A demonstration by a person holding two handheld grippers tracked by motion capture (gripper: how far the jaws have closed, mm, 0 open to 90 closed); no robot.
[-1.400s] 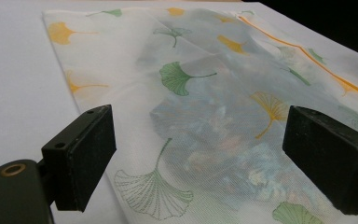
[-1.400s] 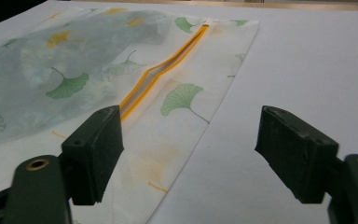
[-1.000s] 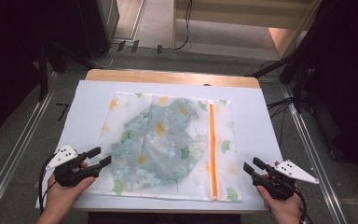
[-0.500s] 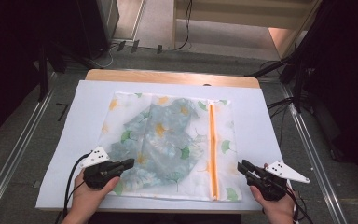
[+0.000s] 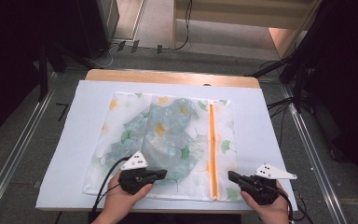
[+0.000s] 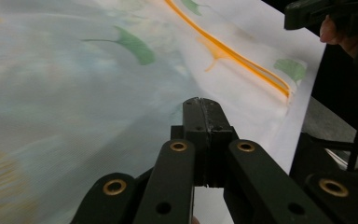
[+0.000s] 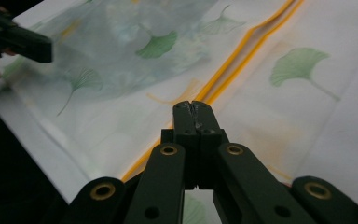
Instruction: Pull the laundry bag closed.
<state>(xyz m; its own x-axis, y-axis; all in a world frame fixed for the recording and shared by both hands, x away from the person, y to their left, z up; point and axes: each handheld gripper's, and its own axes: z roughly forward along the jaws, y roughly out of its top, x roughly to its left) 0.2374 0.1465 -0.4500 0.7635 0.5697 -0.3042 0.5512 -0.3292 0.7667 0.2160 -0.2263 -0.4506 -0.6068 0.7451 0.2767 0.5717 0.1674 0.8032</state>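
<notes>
A white mesh bag [image 5: 121,135] printed with green and orange leaves lies flat on a white sheet [image 5: 86,112]. A blue-green patterned cloth [image 5: 168,135] shows through it. An orange zipper [image 5: 211,149] runs down its right side. My left gripper [image 5: 163,173] is shut and lies over the bag's near edge [image 6: 74,70], with nothing seen between its jaws [image 6: 205,103]. My right gripper [image 5: 230,176] has just closed and is shut. Its tips [image 7: 195,106] sit just short of the zipper's near end [image 7: 233,65], nothing visibly pinched.
The sheet covers a wooden table [image 5: 168,76] whose far edge shows bare. Metal rails [image 5: 14,154] run along the floor on both sides, and cables [image 5: 279,102] lie at the right. The other gripper shows far off in each gripper view [image 6: 317,11] [image 7: 18,42].
My left hand has moved right, from the sheet's left part onto the bag's near edge. Both grippers' jaws stood open and are now shut. The right hand barely shifted.
</notes>
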